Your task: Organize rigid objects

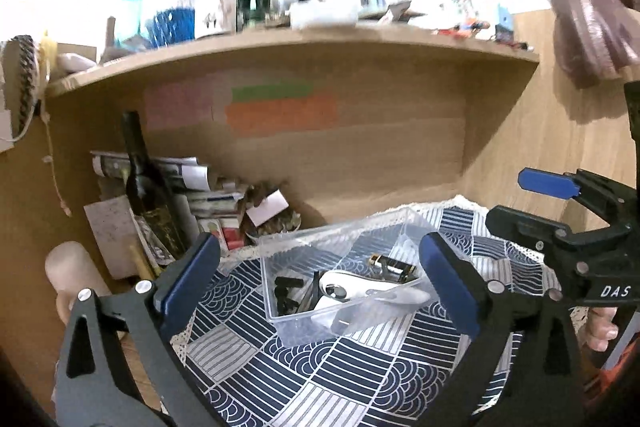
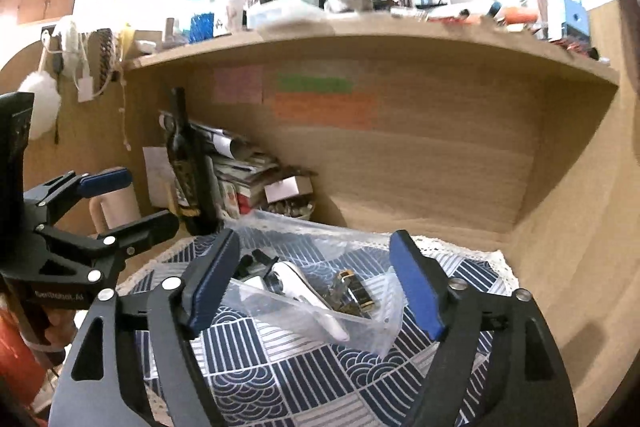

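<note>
Desk (image 1: pixel 400 163) carries a patterned cloth (image 1: pixel 320 367). Clear bin (image 1: pixel 340 269) sits on the cloth, holding a white tool (image 1: pixel 352 287), battery (image 1: pixel 394 263) and black bits (image 1: pixel 286 291). Left gripper (image 1: pixel 320 279) and right gripper (image 2: pixel 316 279): both spread wide, empty, hovering near the bin.

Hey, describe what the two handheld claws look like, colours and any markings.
Both the left claw and right claw have black angular frames with silver rivets and blue rubbery finger pads. White lettering reading "DAS" marks the right claw's body; bare fingers grip its handle.
</note>
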Available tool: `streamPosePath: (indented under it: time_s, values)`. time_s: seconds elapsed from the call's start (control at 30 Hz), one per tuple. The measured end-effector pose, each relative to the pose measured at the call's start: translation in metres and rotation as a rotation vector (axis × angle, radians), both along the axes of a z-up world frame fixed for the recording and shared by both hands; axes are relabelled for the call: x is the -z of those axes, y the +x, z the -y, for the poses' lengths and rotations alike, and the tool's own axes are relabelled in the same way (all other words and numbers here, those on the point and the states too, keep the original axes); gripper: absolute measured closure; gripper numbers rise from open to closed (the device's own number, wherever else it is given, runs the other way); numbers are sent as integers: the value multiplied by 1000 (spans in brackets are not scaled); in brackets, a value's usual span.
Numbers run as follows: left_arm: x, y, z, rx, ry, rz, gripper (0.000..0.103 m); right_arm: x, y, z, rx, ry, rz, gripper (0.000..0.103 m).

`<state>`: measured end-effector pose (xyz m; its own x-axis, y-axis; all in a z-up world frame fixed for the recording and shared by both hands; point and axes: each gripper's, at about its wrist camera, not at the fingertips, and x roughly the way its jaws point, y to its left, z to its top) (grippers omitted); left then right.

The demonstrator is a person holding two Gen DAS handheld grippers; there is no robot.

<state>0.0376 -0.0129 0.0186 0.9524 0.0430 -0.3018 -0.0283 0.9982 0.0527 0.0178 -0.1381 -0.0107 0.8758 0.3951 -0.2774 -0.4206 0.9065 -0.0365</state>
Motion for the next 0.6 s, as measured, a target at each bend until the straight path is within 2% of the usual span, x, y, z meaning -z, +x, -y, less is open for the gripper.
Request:
streamPosePath:
  time_s: [0.3,0.6]
  values:
    - [-10,-29,9,32,-21,53,0,-2,-25,1,10,16,40,19]
    - [-13,-37,10,37,-33,67,0,-5,-38,3,14,27,60,17]
